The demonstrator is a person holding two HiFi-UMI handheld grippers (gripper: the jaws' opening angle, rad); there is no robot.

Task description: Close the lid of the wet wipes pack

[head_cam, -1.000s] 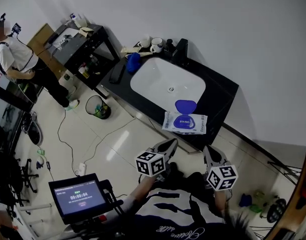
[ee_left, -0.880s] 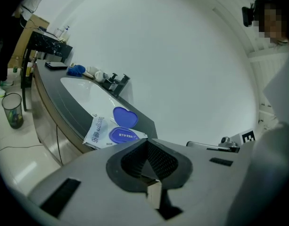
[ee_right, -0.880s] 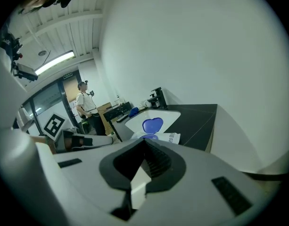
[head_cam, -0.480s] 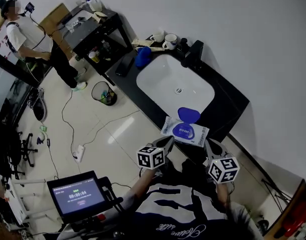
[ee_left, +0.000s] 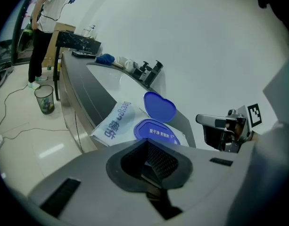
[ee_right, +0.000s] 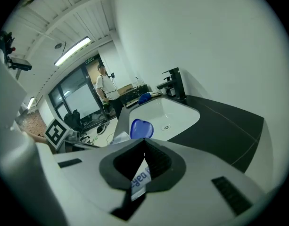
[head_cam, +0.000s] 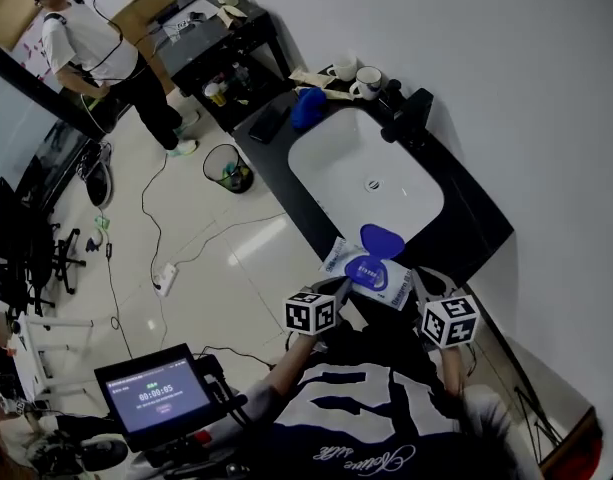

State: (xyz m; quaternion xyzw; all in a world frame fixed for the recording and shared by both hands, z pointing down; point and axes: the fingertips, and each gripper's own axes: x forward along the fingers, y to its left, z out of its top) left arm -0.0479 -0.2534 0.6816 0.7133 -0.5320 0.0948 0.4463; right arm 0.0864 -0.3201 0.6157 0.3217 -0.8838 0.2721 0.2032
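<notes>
The wet wipes pack lies on the near edge of the black counter, white with a blue oval opening. Its blue lid stands open, hinged up on the sink side. My left gripper is at the pack's near left corner, my right gripper at its near right corner. In the left gripper view the pack and raised lid lie just beyond the shut left gripper. In the right gripper view the lid rises above the shut right gripper. Neither holds anything.
A white sink with a black faucet is set in the counter behind the pack. Two mugs and a blue cloth sit at the far end. A bin stands on the floor; a person stands far left.
Both grippers have come forward to the counter edge. The pack, well ahead of them a second ago, now lies right at their tips. The lid stays open.
</notes>
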